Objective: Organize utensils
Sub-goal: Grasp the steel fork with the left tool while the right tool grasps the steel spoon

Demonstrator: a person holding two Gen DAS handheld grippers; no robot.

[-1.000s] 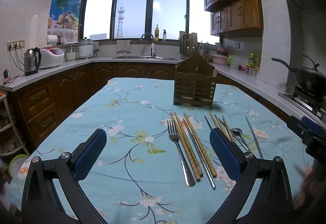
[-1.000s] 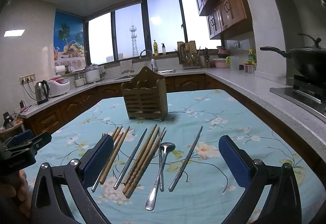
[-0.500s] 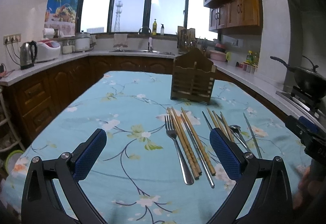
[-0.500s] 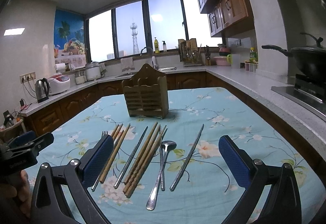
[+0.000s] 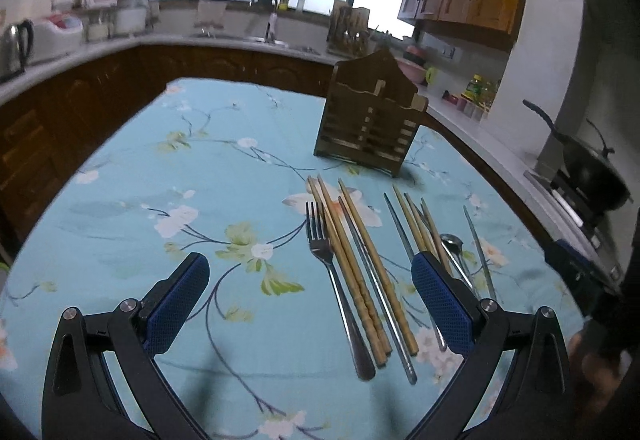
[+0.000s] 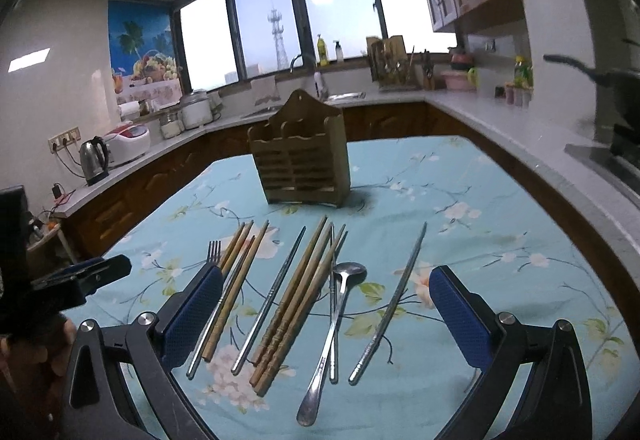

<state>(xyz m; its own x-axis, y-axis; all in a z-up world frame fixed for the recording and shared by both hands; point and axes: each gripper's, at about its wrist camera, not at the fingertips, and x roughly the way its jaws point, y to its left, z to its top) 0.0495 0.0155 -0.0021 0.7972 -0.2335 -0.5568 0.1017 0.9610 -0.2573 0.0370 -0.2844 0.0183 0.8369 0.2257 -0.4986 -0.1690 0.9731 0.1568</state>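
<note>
A wooden utensil holder (image 5: pixel 370 114) (image 6: pixel 302 162) stands upright mid-table. In front of it lie a fork (image 5: pixel 332 280) (image 6: pixel 206 300), several wooden chopsticks (image 5: pixel 352 264) (image 6: pixel 300 300), metal chopsticks (image 6: pixel 270 300) (image 6: pixel 390 308) and a spoon (image 6: pixel 334 328) (image 5: pixel 454 250), side by side on the floral cloth. My left gripper (image 5: pixel 310 304) is open and empty, low over the near ends of the fork and left chopsticks. My right gripper (image 6: pixel 326 312) is open and empty, over the middle chopsticks and spoon.
The table with the blue floral tablecloth (image 5: pixel 180 180) is ringed by kitchen counters. A kettle (image 6: pixel 94 160) and rice cooker (image 6: pixel 128 142) stand on the left counter; a wok (image 5: pixel 588 168) sits on the stove at right. The other gripper shows at each view's edge (image 6: pixel 80 278).
Both grippers have tilted down and moved closer to the utensils; the utensils and holder have not moved. Both stay open.
</note>
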